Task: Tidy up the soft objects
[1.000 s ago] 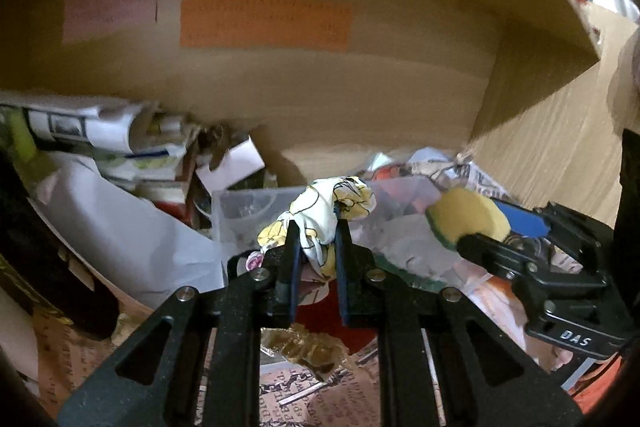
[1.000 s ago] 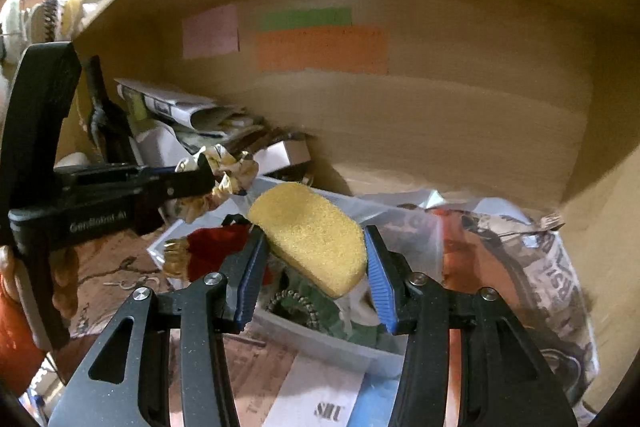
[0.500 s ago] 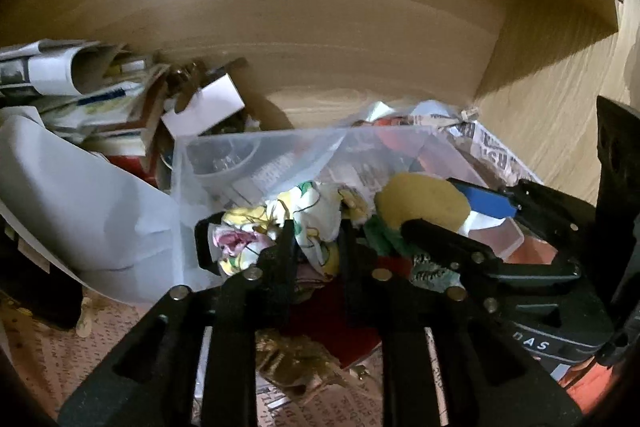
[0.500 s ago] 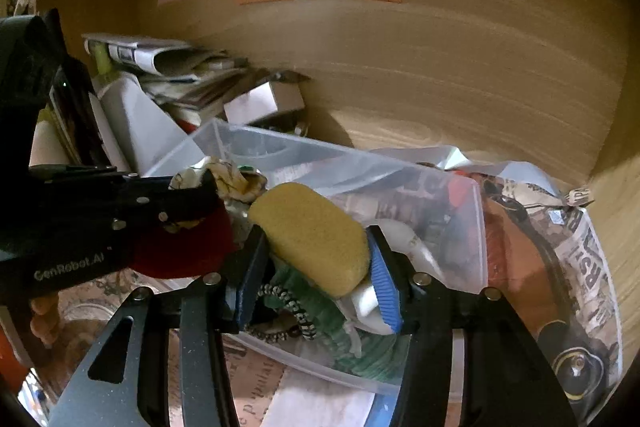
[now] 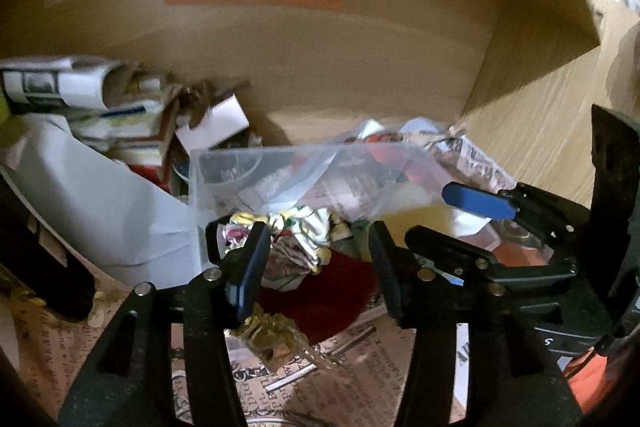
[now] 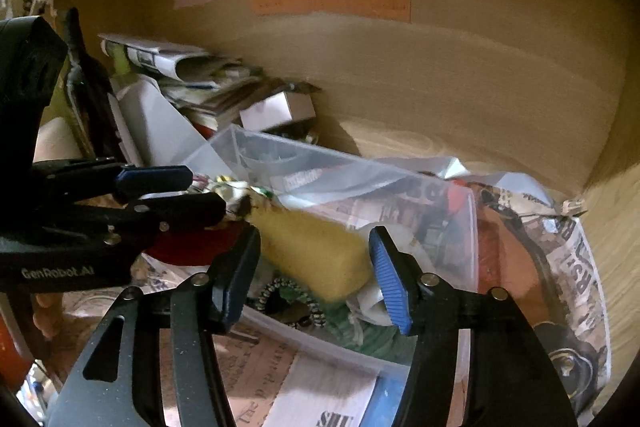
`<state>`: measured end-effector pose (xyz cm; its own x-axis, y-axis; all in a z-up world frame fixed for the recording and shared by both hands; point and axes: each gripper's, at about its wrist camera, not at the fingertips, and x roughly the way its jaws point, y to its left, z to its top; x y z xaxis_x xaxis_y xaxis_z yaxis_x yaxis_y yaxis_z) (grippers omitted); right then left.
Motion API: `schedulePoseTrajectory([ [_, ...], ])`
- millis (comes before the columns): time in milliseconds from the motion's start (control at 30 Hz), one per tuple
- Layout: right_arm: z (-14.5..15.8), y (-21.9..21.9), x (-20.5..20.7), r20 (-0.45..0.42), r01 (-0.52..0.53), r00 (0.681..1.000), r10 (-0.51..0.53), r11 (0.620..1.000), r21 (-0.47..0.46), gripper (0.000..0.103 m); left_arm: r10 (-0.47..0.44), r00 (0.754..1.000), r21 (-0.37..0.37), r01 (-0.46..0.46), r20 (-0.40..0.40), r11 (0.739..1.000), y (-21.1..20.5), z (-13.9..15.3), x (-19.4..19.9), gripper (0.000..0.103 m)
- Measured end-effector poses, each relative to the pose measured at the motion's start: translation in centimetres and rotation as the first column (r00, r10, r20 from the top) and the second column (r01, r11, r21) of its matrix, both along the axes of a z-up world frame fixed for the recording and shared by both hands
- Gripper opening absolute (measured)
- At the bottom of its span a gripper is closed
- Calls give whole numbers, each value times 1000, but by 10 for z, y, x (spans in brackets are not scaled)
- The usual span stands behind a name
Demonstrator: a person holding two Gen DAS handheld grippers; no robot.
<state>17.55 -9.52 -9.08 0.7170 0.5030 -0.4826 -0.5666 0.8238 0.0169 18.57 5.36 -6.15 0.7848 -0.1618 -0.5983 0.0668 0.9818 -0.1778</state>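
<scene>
Yellow sponge (image 6: 316, 251) lies loose in the clear plastic bin (image 6: 460, 211), long axis running from upper left down to lower right in the right wrist view, low end toward the right gripper (image 6: 314, 279), whose jaws are spread with gaps on both sides of it. Floral cloth (image 5: 300, 247) sits crumpled in the bin on red fabric (image 5: 332, 295), between the spread jaws of the left gripper (image 5: 320, 267). Half a second ago both tools were pinching: cloth and sponge have since been let go, jaws opened.
</scene>
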Motion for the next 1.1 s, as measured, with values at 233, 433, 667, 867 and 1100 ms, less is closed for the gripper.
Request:
schedulePoseTrajectory([
  [233,27,-12,-30,94,-2,996,-2,999,44,53,18,993,3,-19,113,1000,1,34,-33,52],
  [433,48,-29,-59,168,-2,986,-16,994,107,54,43,975,29,-51,219,998,-3,57,-65,54],
  [667,63,-46,-90,241,-8,970,-35,984,177,63,66,945,38,-82,319,996,-13,72,-100,64],
  [867,68,-56,-111,294,-9,954,-58,975,220,74,71,928,42,-92,366,995,-17,78,-121,80],
  [1100,67,-63,-122,310,8,947,-88,968,250,90,83,916,52,-112,393,992,-22,79,-135,97],
])
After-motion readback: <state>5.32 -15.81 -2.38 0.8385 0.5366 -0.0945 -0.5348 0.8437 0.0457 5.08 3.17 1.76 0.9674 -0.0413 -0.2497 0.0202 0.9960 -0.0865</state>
